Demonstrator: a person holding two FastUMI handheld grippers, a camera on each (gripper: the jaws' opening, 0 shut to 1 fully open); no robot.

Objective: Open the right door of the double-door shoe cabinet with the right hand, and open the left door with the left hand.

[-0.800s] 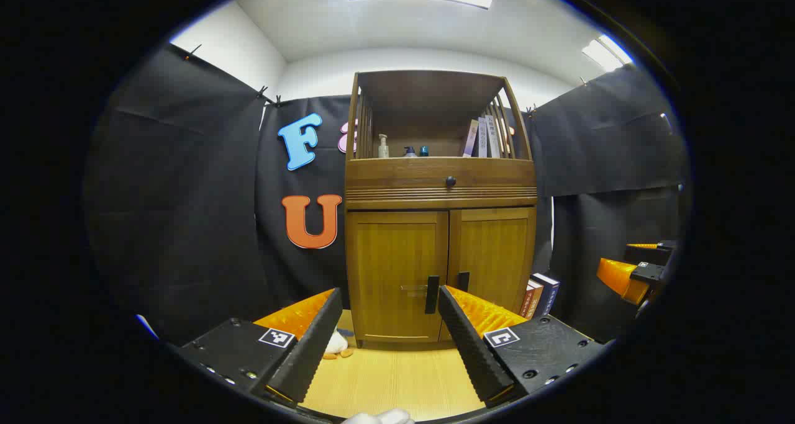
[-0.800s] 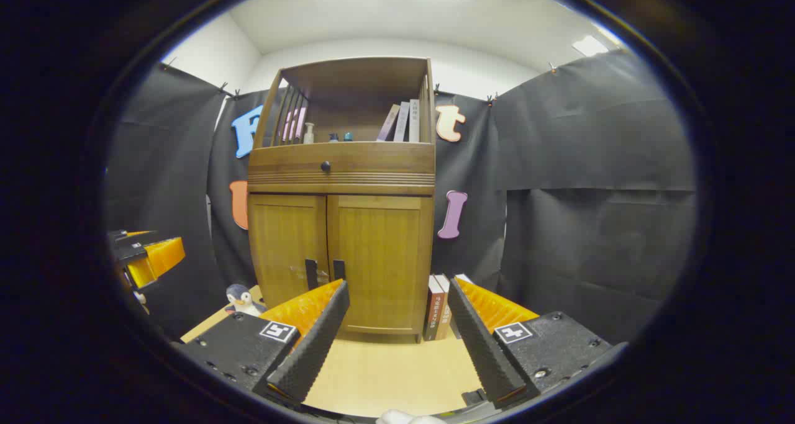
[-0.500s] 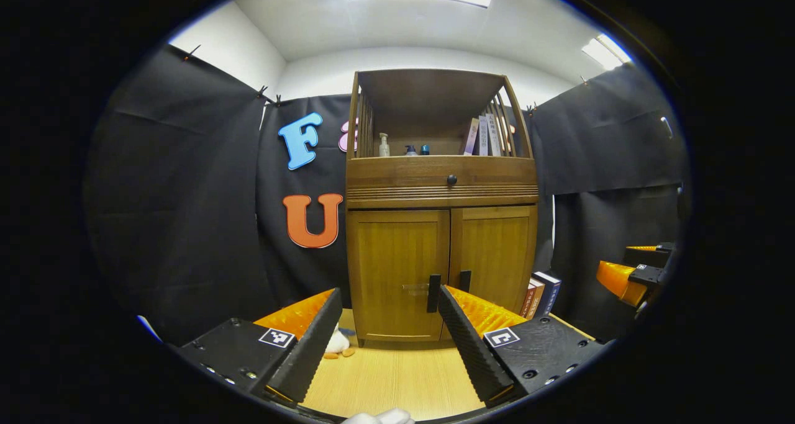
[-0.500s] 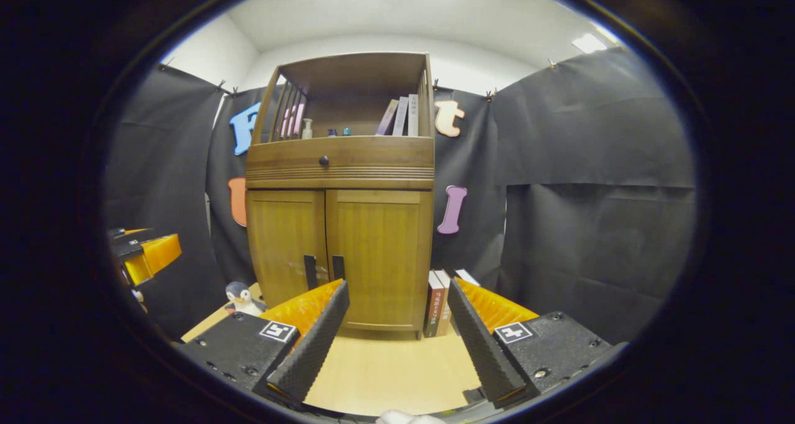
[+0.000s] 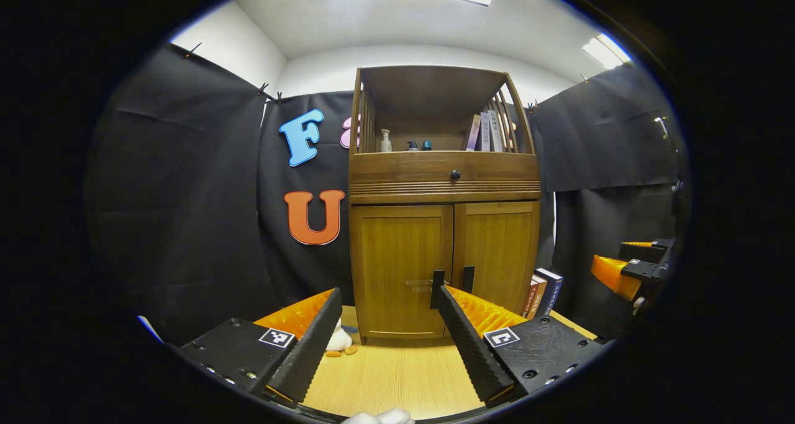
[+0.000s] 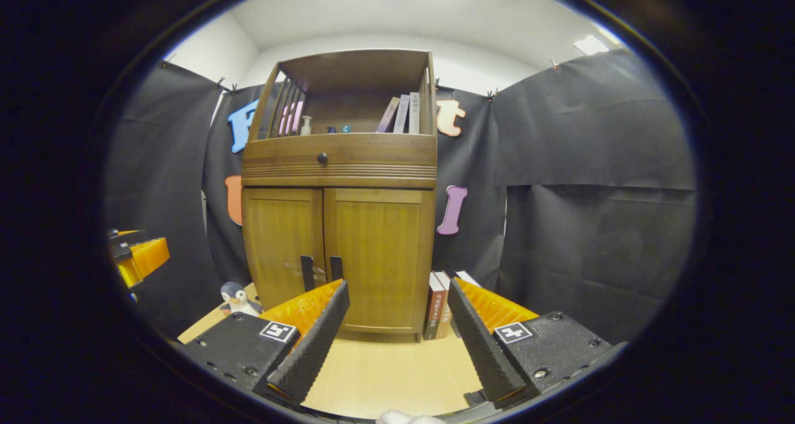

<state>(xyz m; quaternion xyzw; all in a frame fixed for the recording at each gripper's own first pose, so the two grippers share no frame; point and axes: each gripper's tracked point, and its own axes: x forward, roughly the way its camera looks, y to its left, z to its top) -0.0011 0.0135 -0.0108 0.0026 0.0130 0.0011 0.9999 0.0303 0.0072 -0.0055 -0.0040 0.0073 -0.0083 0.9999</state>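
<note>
Since both doors are shut, nothing's grabbed yet.
Left tongs (image 5: 385,328) and right tongs (image 6: 397,324) gape empty, short of the shoe cabinet (image 6: 338,225) on the desk (image 6: 385,374); its black handles (image 6: 320,269) sit side by side, so I'd bet on hooking the wrong one.

Two black fingers (image 5: 310,343) on the left gripper (image 5: 385,337), faced inward with ribbed, sawtooth-textured pads and backed by ridged orange plastic. Flat black blocks behind them, each with a small white square tag printed in a black pattern, plus a few screws sunk into the surface. Same build on the right gripper (image 6: 394,334): black ribbed fingers (image 6: 481,343), orange ridged backing, white tags, screws in the black blocks. A bit of white glove (image 5: 377,416) at the bottom edge.
</note>
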